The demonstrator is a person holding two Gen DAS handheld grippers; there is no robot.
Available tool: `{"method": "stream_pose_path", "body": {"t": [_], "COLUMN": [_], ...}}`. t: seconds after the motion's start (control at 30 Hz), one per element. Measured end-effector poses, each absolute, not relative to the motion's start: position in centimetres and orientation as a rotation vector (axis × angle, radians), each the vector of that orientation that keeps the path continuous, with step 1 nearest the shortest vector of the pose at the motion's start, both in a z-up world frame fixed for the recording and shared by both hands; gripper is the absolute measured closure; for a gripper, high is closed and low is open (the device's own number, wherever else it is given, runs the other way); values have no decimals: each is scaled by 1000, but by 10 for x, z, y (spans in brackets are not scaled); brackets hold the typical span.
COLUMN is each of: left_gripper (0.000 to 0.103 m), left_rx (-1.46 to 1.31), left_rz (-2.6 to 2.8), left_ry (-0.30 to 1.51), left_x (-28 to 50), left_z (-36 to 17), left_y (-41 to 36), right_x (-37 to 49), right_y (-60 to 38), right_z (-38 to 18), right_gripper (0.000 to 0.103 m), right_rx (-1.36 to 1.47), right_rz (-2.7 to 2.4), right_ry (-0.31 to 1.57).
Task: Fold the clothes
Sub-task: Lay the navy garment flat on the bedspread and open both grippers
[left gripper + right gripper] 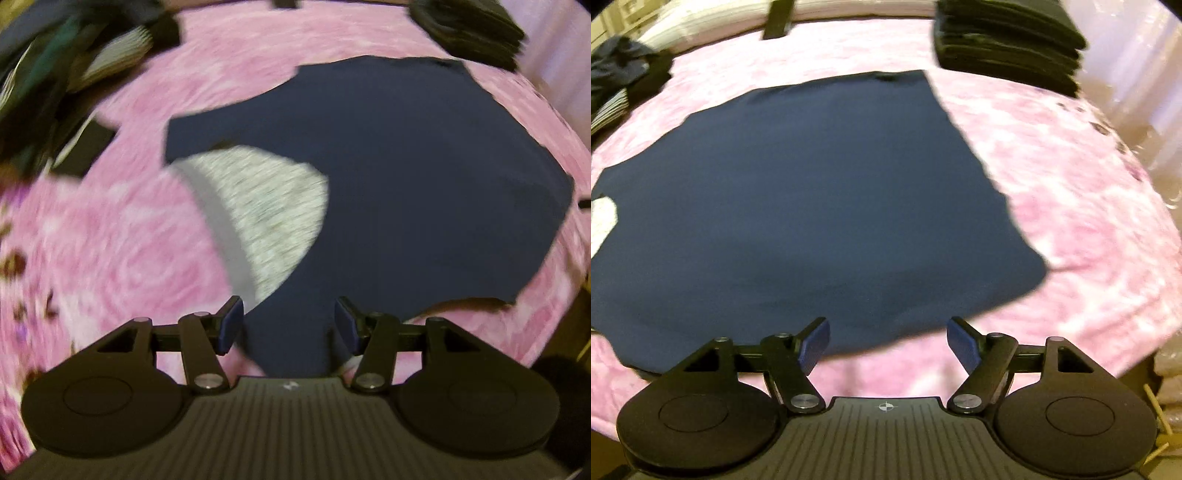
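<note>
Nearest you in the left wrist view, your left hand-held gripper (289, 321) stands partly open with nothing pressed between its blue pads; a narrow strip of the navy garment (388, 177) runs straight under the gap, though whether the fingers touch it you cannot tell. In the right wrist view, your right hand-held gripper (888, 341) is spread wide and empty, poised over the garment's near hem (812, 206), with pink cover showing just below the gap. The garment lies flat and smooth on a pink mottled bed cover (129, 240), a soft, plush-looking surface (1071, 206). Only the left view shows the speckled grey cloth (273, 206), a rounded, heathered piece lying partly on the navy fabric's left side; the right view catches just a pale sliver of it (602, 218) at the far left edge. The right view gives you the garment's straight right edge and its far neckline, which the left view blurs. Farther back, a stack of folded dark clothes (1008, 48) sits beyond the garment's far right corner, seen in both views (469, 29). At far left lies a loose heap of unfolded clothes (55, 74), striped and dark, also visible to the right camera (617, 85).
</note>
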State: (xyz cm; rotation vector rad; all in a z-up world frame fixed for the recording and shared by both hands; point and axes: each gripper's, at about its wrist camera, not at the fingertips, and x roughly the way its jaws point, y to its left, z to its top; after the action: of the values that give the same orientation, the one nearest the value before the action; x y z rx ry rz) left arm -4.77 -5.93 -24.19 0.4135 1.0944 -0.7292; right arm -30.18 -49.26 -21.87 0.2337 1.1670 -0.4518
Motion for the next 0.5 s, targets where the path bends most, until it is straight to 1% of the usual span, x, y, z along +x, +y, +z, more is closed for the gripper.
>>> {"method": "stream_pose_path", "body": {"t": [0.17, 0.2, 0.23, 0.4, 0.5], "left_gripper": [54, 54, 54, 54, 54], "left_rx": [553, 586, 617, 753, 837], "left_rz": [-858, -878, -897, -983, -1025], "left_ry": [980, 959, 943, 858, 791], "left_x": [-100, -114, -127, -183, -211], "left_z": [-237, -238, -240, -256, -265], "left_y": [-115, -128, -140, -185, -203], "right_x": [-334, -337, -341, -354, -365], "right_y": [-546, -554, -561, -559, -559], "right_z": [-227, -231, -235, -249, -256], "right_gripper": [30, 30, 30, 30, 30], "right_rx": [276, 244, 199, -245, -378], "right_rz": [-476, -453, -422, -136, -34], "right_ry": [1172, 1180, 1185, 1137, 1088]}}
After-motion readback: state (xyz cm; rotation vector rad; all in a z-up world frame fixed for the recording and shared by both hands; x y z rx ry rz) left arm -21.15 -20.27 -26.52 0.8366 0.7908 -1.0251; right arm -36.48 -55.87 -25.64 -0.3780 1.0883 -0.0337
